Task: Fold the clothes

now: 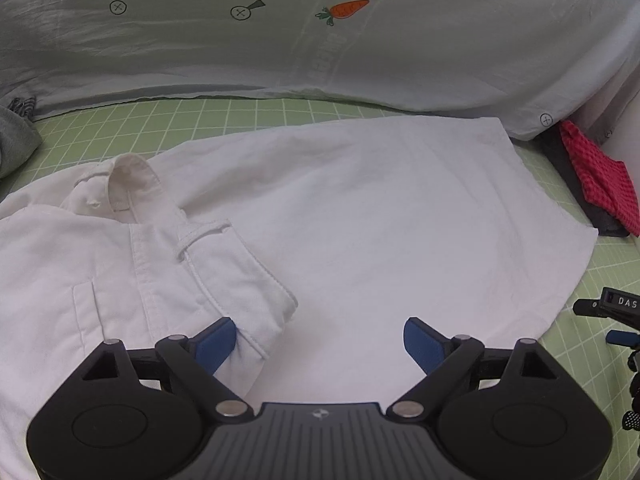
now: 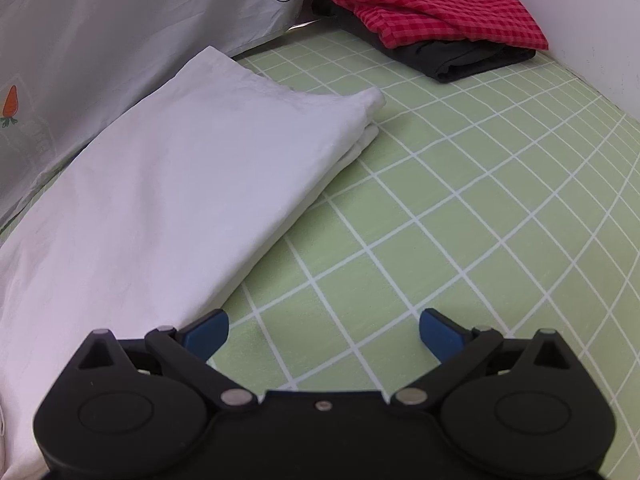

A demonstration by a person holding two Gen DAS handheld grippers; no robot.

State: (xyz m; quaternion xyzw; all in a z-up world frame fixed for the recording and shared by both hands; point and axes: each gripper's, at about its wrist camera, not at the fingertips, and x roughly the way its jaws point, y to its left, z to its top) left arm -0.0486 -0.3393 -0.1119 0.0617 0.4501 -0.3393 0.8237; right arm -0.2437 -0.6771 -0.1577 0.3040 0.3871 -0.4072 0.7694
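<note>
A white shirt (image 1: 340, 216) lies partly folded on the green grid mat (image 1: 248, 114). Its collar (image 1: 132, 176) stands up at the left, and a folded sleeve with its cuff (image 1: 256, 300) lies across the body. My left gripper (image 1: 320, 344) is open just above the shirt, its left fingertip beside the cuff. In the right wrist view the shirt's folded edge (image 2: 180, 184) runs along the left. My right gripper (image 2: 324, 334) is open and empty over the mat (image 2: 460, 200), with its left fingertip at the shirt's edge.
A pale sheet with carrot prints (image 1: 320, 28) hangs along the back. A red checked cloth (image 2: 432, 4) lies on a folded dark garment (image 2: 472, 60) in the far right corner by a white wall (image 2: 592, 20). Grey fabric (image 1: 14, 140) sits at the far left.
</note>
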